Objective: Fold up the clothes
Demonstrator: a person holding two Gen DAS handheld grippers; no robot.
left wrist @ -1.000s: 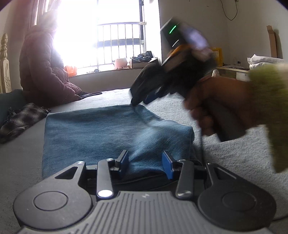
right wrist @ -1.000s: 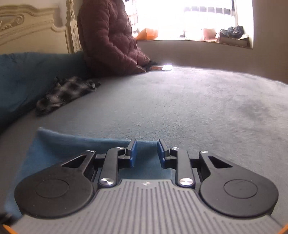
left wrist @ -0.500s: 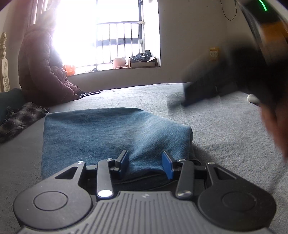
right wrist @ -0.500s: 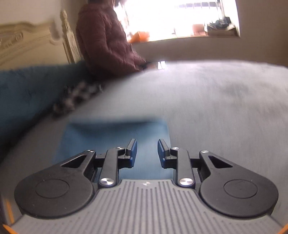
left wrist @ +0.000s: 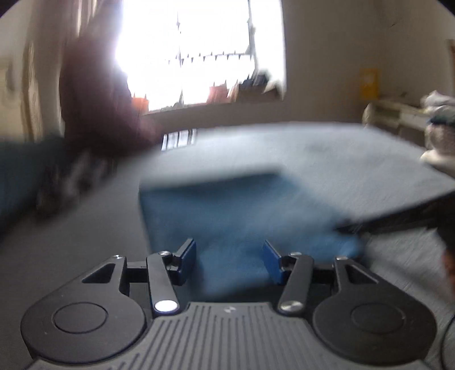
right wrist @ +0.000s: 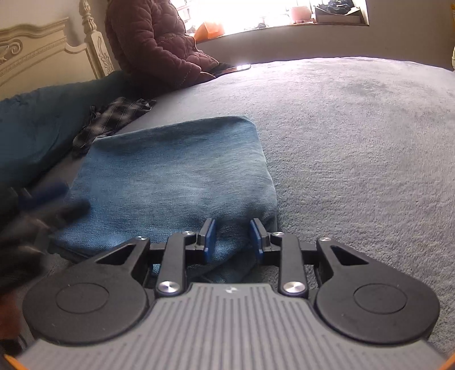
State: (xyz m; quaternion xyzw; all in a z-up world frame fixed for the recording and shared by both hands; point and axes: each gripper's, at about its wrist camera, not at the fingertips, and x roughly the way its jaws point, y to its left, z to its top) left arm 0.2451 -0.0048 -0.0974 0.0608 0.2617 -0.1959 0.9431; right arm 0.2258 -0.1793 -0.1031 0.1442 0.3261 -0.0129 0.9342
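Lying on the grey bed (right wrist: pixel 355 136), the blue denim garment (right wrist: pixel 176 170) shows as a compact folded rectangle. The right gripper (right wrist: pixel 231 237) stands parted at its near edge, clamping nothing; the left gripper (left wrist: pixel 229 260), blurred, is likewise parted and empty. Any further fold requires both grippers to pinch all layers evenly.

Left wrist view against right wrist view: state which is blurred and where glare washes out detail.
Left wrist view: heavy motion blur smears the folded blue denim and bed; the window is blown out white. Right wrist view: sharp on the denim, with glare only at the window sill.
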